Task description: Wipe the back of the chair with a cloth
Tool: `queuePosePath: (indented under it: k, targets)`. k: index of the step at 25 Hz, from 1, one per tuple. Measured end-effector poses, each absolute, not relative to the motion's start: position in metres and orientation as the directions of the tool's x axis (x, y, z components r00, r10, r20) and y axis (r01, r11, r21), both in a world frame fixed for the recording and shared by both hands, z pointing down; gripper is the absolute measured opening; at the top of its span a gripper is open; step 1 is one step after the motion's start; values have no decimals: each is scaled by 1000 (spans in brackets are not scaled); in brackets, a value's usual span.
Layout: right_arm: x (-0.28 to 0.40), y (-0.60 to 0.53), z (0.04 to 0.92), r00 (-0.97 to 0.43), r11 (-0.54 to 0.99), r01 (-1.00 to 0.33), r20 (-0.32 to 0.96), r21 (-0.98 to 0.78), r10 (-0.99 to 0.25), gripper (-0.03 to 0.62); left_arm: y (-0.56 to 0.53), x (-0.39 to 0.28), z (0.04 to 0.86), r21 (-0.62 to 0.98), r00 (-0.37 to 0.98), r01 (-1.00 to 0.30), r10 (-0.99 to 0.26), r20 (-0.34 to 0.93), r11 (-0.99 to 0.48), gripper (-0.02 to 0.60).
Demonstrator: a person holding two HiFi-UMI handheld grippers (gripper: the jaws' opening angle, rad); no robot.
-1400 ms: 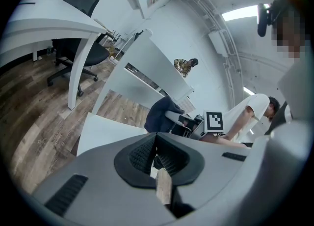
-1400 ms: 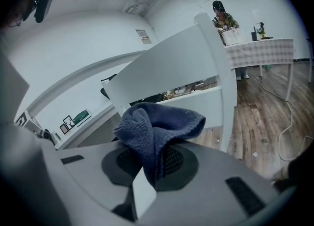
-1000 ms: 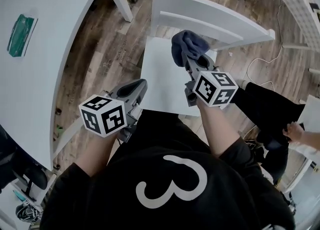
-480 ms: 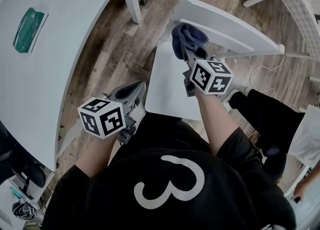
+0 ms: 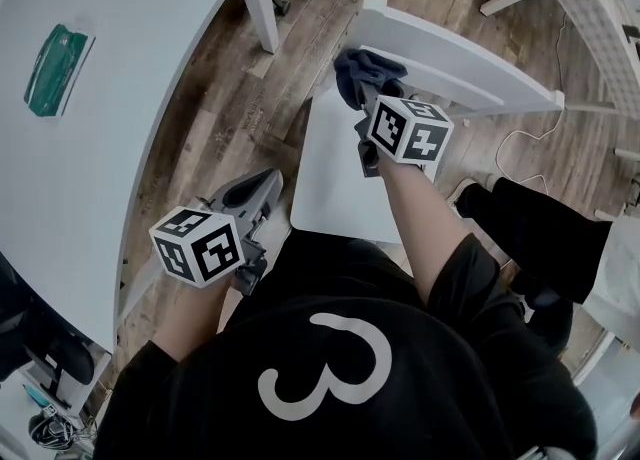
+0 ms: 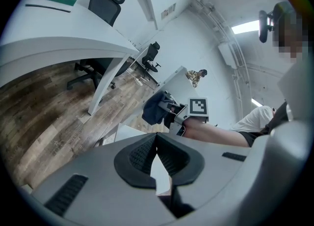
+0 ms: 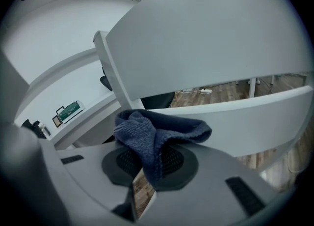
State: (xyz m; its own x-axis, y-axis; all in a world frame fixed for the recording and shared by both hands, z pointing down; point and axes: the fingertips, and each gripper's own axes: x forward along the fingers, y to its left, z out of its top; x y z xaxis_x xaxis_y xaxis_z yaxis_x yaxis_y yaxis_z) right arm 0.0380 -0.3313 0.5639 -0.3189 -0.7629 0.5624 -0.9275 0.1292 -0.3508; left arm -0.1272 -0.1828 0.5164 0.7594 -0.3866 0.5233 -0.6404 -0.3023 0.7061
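The right gripper [image 5: 368,98] holds the cloth [image 5: 358,70] up at the chair back [image 5: 470,58].
Head view: the cloth bunches just ahead of the right gripper, at the left end of the chair back; the left gripper [image 5: 252,191] hangs low and well to its left, beside the seat [image 5: 335,173]. Left gripper view: its jaws are together with nothing between them, and the cloth [image 6: 153,109] is well ahead. Right gripper view: its jaws are clamped on the blue cloth [image 7: 157,131], with the chair back [image 7: 211,58] just beyond.
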Motion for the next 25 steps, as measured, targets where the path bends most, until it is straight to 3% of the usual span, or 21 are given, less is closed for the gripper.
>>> queuePosePath:
  k: [25]
  targets:
    - [76, -323, 554, -313, 142, -929, 520, -342, -795, 52, -170, -97, 521, 697, 776, -629, -326, 540, -344, 14]
